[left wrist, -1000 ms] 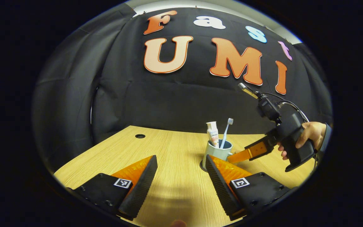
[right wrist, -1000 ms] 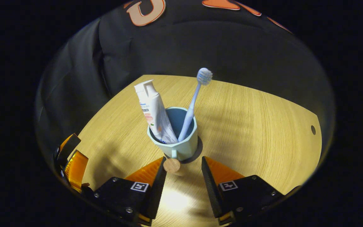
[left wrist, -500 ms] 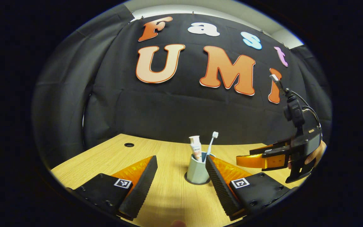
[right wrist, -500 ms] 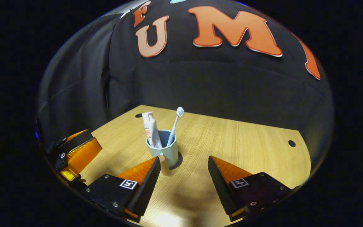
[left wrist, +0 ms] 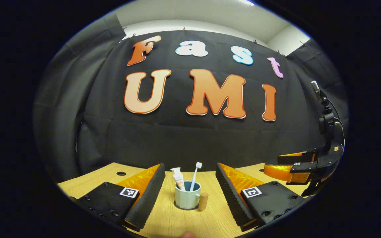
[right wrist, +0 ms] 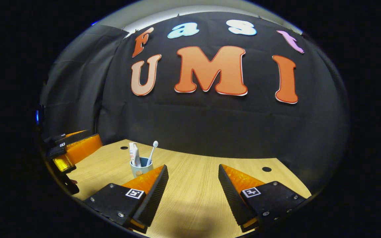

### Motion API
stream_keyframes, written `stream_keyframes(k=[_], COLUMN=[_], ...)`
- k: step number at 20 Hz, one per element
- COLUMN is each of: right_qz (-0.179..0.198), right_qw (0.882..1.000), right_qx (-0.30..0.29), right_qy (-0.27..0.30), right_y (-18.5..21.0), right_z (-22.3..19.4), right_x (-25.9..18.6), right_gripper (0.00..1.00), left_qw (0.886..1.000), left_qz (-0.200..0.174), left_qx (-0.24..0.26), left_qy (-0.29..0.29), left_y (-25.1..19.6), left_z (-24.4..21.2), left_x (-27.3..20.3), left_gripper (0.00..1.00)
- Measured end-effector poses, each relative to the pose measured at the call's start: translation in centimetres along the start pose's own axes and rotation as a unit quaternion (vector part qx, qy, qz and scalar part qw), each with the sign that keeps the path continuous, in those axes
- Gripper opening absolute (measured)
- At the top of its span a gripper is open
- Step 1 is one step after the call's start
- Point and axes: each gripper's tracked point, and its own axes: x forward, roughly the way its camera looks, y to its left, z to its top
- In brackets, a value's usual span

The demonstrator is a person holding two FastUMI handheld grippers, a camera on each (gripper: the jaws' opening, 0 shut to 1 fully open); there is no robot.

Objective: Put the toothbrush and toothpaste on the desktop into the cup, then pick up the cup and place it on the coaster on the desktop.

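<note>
Both grippers have drawn back from the cup since a second ago, when the right one sat close at its handle; the cup now looks small and far off in both views. The black cloth wall [left wrist: 184, 138] fills most of each view, with a pale ceiling strip [left wrist: 190, 16] above it. Below lies the light wooden desktop [right wrist: 193, 195], with round cable holes near its far edge.

The left gripper [left wrist: 189, 193] has its jaws wide apart and empty, framing the cup between them from a distance. The right gripper [right wrist: 193, 190] is likewise spread open over bare wood, holding nothing; it also appears at the right edge of the left gripper view.

The pale blue cup [left wrist: 186, 199] stands upright on the dark coaster [left wrist: 186, 208], its wooden handle [left wrist: 203, 201] toward the right. Inside it, the toothpaste [left wrist: 178, 178] and toothbrush [left wrist: 195, 175] lean apart, bristles up.
</note>
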Motion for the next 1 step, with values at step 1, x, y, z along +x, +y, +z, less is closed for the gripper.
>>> stream_keyframes(k=[1], right_qz=[-0.007], right_qw=[1.0], right_qx=[-0.004], right_qy=[-0.016], right_y=[-0.24], right_z=[0.4], right_x=[-0.38], right_gripper=[0.92], left_qw=[1.0], left_qz=[0.0], left_qx=[0.007], left_qy=[-0.006], left_y=[-0.44], left_z=[0.19], left_x=[-0.21], left_gripper=[0.99])
